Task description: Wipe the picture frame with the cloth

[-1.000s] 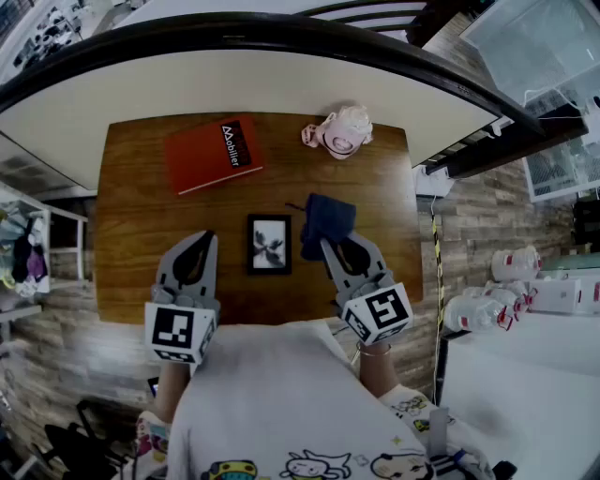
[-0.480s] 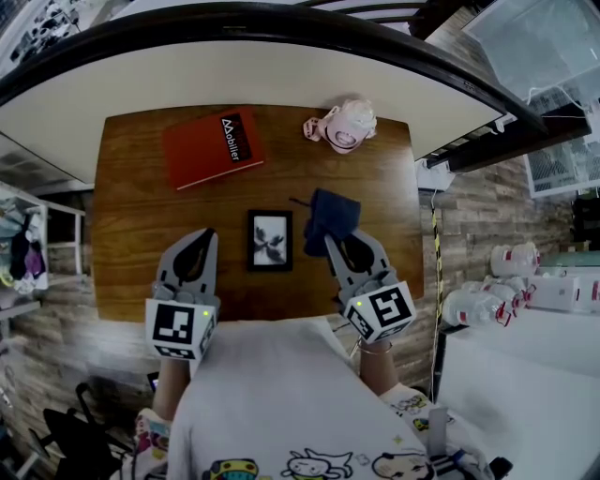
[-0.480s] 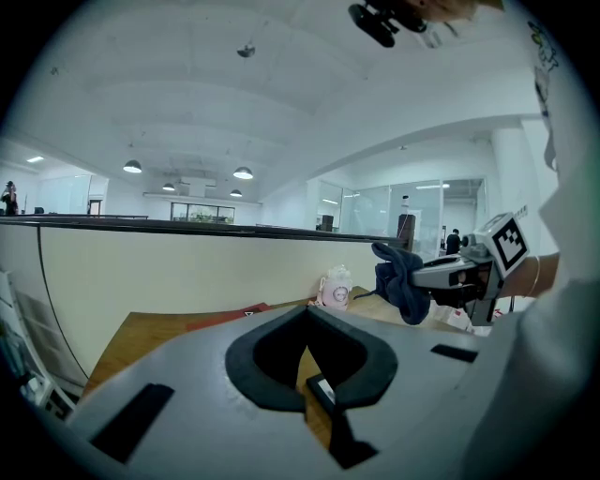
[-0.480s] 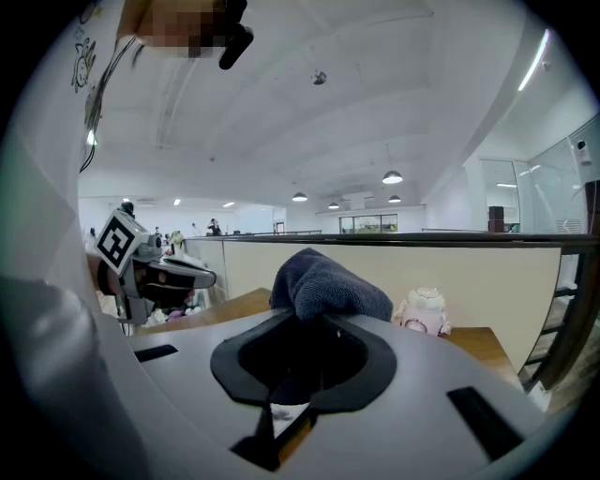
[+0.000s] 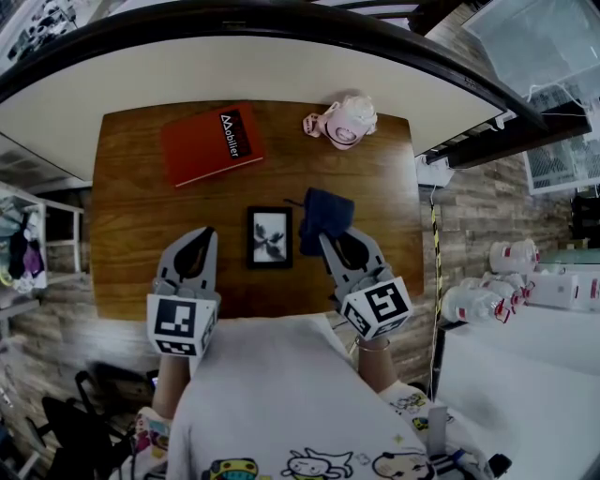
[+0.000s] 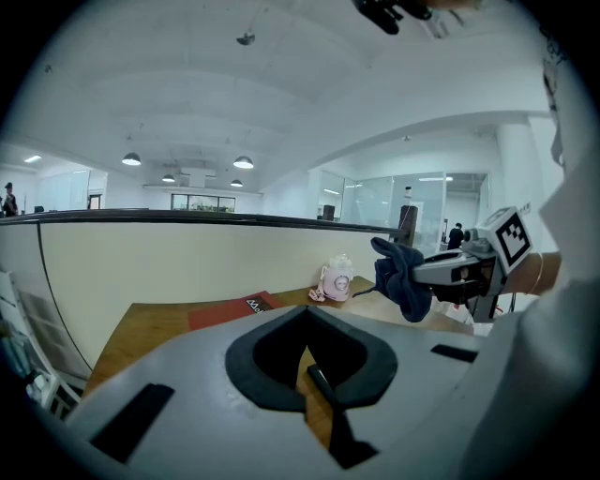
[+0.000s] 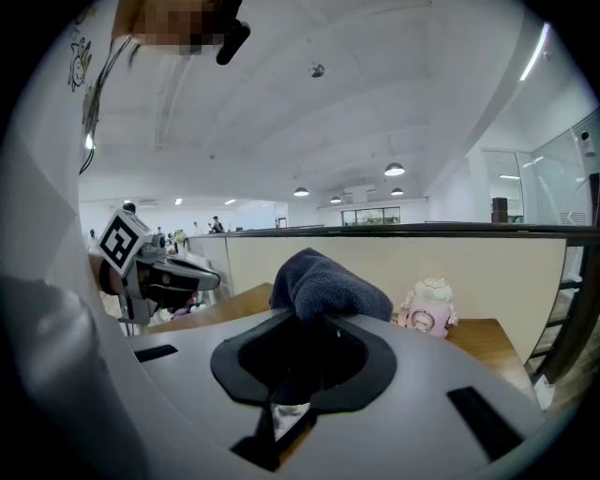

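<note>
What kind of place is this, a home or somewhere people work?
Most likely a big open-plan office or workshop, not a home. The wooden table stands against a long low partition wall, round pendant lamps hang from a wide white ceiling, and glass-walled rooms line the far side.

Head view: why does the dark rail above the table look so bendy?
Head view: the wide-angle lens bows the dark rail and the edges of the brown wooden table. Gripper views: same bulge, black corners; right one's dark blue cloth looms large.
</note>
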`<state>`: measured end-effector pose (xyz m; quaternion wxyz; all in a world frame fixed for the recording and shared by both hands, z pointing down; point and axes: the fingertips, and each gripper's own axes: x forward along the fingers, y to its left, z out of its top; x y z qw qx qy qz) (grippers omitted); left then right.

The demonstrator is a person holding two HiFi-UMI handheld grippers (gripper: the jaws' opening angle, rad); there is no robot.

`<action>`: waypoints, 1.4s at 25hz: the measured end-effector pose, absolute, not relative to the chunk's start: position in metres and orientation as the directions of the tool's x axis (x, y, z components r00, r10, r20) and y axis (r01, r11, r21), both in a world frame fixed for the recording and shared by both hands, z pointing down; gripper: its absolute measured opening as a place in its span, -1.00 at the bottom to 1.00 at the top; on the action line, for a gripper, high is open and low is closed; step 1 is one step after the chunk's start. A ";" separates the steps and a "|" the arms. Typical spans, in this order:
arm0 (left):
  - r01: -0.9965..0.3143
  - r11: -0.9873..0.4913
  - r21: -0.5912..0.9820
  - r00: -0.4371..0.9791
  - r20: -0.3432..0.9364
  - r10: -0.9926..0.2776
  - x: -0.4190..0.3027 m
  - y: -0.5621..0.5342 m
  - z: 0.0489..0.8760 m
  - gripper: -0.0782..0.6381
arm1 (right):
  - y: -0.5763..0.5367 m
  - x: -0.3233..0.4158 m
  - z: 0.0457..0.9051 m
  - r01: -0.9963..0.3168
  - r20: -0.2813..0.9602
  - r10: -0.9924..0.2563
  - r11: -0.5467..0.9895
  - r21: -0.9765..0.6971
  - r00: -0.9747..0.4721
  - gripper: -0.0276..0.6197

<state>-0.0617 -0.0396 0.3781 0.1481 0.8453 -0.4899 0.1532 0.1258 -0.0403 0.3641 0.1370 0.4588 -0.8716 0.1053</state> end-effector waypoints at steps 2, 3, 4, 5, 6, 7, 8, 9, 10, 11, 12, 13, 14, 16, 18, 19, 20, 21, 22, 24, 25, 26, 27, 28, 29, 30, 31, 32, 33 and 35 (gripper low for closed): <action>-0.873 -0.476 0.103 0.474 0.406 -0.781 -0.062 -0.039 0.379 -0.77 | -0.041 0.126 0.365 -0.830 0.339 -0.771 0.555 -0.059 -0.540 -0.79; -0.873 -0.476 0.103 0.474 0.406 -0.781 -0.063 -0.039 0.379 -0.77 | -0.041 0.126 0.365 -0.831 0.342 -0.771 0.553 -0.060 -0.538 -0.79; -0.874 -0.476 0.103 0.473 0.407 -0.781 -0.063 -0.039 0.379 -0.77 | -0.042 0.126 0.365 -0.832 0.344 -0.770 0.552 -0.060 -0.537 -0.79; -0.874 -0.475 0.103 0.473 0.407 -0.782 -0.064 -0.039 0.379 -0.77 | -0.042 0.126 0.366 -0.831 0.345 -0.770 0.552 -0.062 -0.537 -0.79; -0.875 -0.474 0.103 0.472 0.407 -0.782 -0.064 -0.039 0.380 -0.77 | -0.042 0.126 0.367 -0.831 0.344 -0.769 0.553 -0.065 -0.539 -0.79; -0.875 -0.473 0.104 0.471 0.407 -0.783 -0.064 -0.039 0.380 -0.77 | -0.042 0.126 0.367 -0.831 0.344 -0.769 0.553 -0.067 -0.540 -0.79; -0.875 -0.472 0.105 0.471 0.406 -0.783 -0.064 -0.039 0.380 -0.77 | -0.041 0.126 0.367 -0.831 0.345 -0.768 0.552 -0.068 -0.539 -0.79; -0.876 -0.471 0.105 0.470 0.405 -0.784 -0.064 -0.038 0.379 -0.77 | -0.041 0.127 0.367 -0.832 0.347 -0.769 0.551 -0.068 -0.537 -0.79; -0.876 -0.470 0.106 0.470 0.404 -0.785 -0.065 -0.039 0.379 -0.77 | -0.041 0.127 0.367 -0.833 0.347 -0.769 0.550 -0.068 -0.536 -0.79; -0.876 -0.470 0.106 0.470 0.403 -0.786 -0.065 -0.039 0.379 -0.77 | -0.041 0.127 0.366 -0.833 0.345 -0.770 0.549 -0.068 -0.536 -0.79; -0.877 -0.469 0.106 0.470 0.402 -0.786 -0.065 -0.039 0.379 -0.77 | -0.042 0.127 0.366 -0.833 0.341 -0.771 0.549 -0.069 -0.537 -0.79; -0.877 -0.469 0.107 0.470 0.401 -0.787 -0.065 -0.039 0.378 -0.77 | -0.042 0.128 0.366 -0.833 0.339 -0.772 0.549 -0.070 -0.537 -0.79; -0.877 -0.469 0.107 0.470 0.400 -0.787 -0.065 -0.039 0.378 -0.77 | -0.042 0.128 0.365 -0.833 0.339 -0.772 0.548 -0.071 -0.537 -0.79; -0.877 -0.469 0.106 0.470 0.398 -0.788 -0.065 -0.039 0.378 -0.77 | -0.041 0.128 0.365 -0.833 0.343 -0.770 0.549 -0.076 -0.538 -0.79; -0.878 -0.467 0.108 0.469 0.397 -0.789 -0.066 -0.038 0.378 -0.77 | -0.040 0.128 0.365 -0.830 0.344 -0.767 0.552 -0.078 -0.542 -0.79; -0.878 -0.466 0.109 0.468 0.397 -0.790 -0.066 -0.038 0.378 -0.77 | -0.040 0.127 0.366 -0.829 0.346 -0.765 0.553 -0.079 -0.543 -0.79; -0.879 -0.464 0.108 0.466 0.398 -0.790 -0.066 -0.039 0.378 -0.77 | -0.040 0.127 0.367 -0.829 0.348 -0.764 0.554 -0.080 -0.544 -0.79; -0.880 -0.463 0.107 0.464 0.400 -0.790 -0.067 -0.039 0.379 -0.77 | -0.040 0.127 0.368 -0.829 0.350 -0.763 0.553 -0.082 -0.543 -0.79; -0.880 -0.462 0.106 0.463 0.402 -0.790 -0.067 -0.039 0.379 -0.77 | -0.041 0.127 0.368 -0.830 0.352 -0.763 0.551 -0.083 -0.542 -0.79; -0.881 -0.461 0.107 0.462 0.403 -0.790 -0.068 -0.039 0.380 -0.77 | -0.041 0.127 0.368 -0.833 0.355 -0.764 0.548 -0.083 -0.538 -0.79; -0.882 -0.459 0.108 0.461 0.403 -0.790 -0.068 -0.039 0.380 -0.77 | -0.041 0.127 0.368 -0.833 0.354 -0.765 0.547 -0.084 -0.538 -0.79; -0.882 -0.458 0.109 0.461 0.403 -0.791 -0.069 -0.039 0.379 -0.77 | -0.042 0.127 0.368 -0.833 0.352 -0.766 0.546 -0.086 -0.538 -0.79; -0.883 -0.457 0.109 0.460 0.402 -0.792 -0.069 -0.039 0.379 -0.77 | -0.042 0.127 0.368 -0.834 0.352 -0.766 0.545 -0.087 -0.538 -0.79; -0.883 -0.457 0.109 0.459 0.402 -0.792 -0.069 -0.039 0.379 -0.77 | -0.042 0.127 0.368 -0.834 0.354 -0.766 0.544 -0.088 -0.537 -0.79; -0.883 -0.457 0.108 0.459 0.402 -0.792 -0.069 -0.040 0.380 -0.77 | -0.042 0.127 0.368 -0.835 0.355 -0.766 0.543 -0.088 -0.536 -0.79; -0.883 -0.457 0.108 0.459 0.402 -0.792 -0.069 -0.040 0.380 -0.77 | -0.042 0.127 0.369 -0.835 0.356 -0.766 0.543 -0.089 -0.535 -0.79; -0.883 -0.457 0.108 0.459 0.402 -0.792 -0.069 -0.040 0.380 -0.77 | -0.042 0.127 0.369 -0.836 0.357 -0.766 0.542 -0.089 -0.535 -0.79; -0.883 -0.457 0.109 0.460 0.402 -0.792 -0.069 -0.040 0.380 -0.77 | -0.042 0.127 0.369 -0.836 0.358 -0.766 0.541 -0.090 -0.534 -0.79; -0.883 -0.457 0.110 0.460 0.402 -0.792 -0.069 -0.039 0.380 -0.77 | -0.042 0.127 0.369 -0.837 0.359 -0.766 0.540 -0.090 -0.533 -0.79; -0.883 -0.457 0.111 0.460 0.402 -0.791 -0.069 -0.039 0.381 -0.77 | -0.041 0.127 0.370 -0.837 0.360 -0.765 0.540 -0.090 -0.533 -0.79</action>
